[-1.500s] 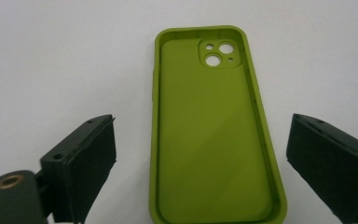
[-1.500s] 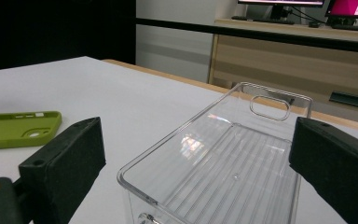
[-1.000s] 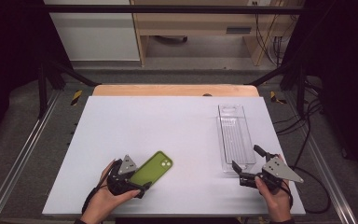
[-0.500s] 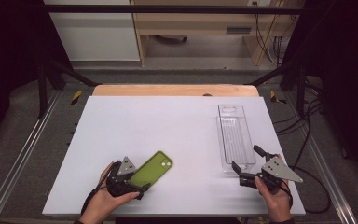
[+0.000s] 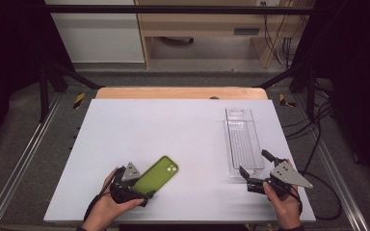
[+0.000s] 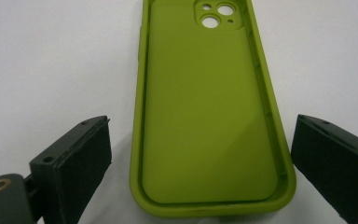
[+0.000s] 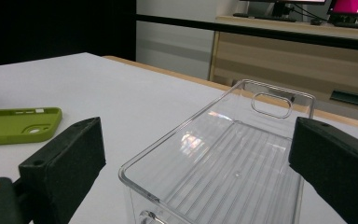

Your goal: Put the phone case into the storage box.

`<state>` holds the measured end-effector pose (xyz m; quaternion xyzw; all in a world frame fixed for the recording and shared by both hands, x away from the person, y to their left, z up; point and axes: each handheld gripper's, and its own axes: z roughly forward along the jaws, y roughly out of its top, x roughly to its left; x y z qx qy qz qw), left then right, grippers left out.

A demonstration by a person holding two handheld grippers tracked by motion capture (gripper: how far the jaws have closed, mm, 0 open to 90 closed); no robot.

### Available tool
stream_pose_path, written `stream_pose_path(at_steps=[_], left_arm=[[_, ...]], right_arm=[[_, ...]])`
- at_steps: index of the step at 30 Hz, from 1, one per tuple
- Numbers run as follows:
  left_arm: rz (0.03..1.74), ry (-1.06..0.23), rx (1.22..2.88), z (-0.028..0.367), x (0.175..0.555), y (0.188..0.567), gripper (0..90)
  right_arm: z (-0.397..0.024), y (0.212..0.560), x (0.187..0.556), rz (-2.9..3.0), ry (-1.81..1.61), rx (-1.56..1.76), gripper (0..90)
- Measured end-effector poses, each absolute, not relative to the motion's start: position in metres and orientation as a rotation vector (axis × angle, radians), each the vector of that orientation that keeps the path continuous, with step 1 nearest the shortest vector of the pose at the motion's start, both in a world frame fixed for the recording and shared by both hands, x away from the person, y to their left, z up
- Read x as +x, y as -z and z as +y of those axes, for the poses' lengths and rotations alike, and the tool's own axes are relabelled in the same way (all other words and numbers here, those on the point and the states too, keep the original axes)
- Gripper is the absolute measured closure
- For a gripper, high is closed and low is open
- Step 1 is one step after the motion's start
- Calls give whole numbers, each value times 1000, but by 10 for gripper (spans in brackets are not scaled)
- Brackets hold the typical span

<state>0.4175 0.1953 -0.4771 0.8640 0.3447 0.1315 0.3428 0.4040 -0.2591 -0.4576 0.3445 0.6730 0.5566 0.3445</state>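
My left hand-held gripper (image 5: pixel 147 190) sits at the near left of the white bench (image 5: pixel 173 130), jaws apart. In the left gripper view the two black jaws stand wide on either side of the olive-green soft phone case (image 6: pixel 207 107), neither pad touching it. The case lies flat, hollow side up, camera cut-outs at the far end, near end between the jaws. From the high view the case (image 5: pixel 157 174) lies at a slant, its far end pointing away and to the right.

My right hand-held gripper (image 5: pixel 255 168) is at the near right of the bench, jaws also apart. In the right gripper view they flank the near end of the clear plastic rectangular tray (image 7: pixel 233 154); whether either pad touches its wall I cannot tell. The tray stands upright on its base, ribbed floor, a slot handle cut in the far end wall. From the high view the tray (image 5: pixel 243 142) runs lengthwise away from me, its near short end between the jaws.

Case and tray are well apart, left and right. A light wooden board edge (image 5: pixel 180 93) shows past the far side of the bench.
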Motion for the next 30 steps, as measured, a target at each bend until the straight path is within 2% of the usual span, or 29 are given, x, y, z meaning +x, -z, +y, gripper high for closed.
stream_pose_path(at_steps=[30], left_arm=[[893, -315, 2271, 191, 418, 482, 46]], right_arm=[[-258, 458, 404, 1755, -1438, 893, 41]])
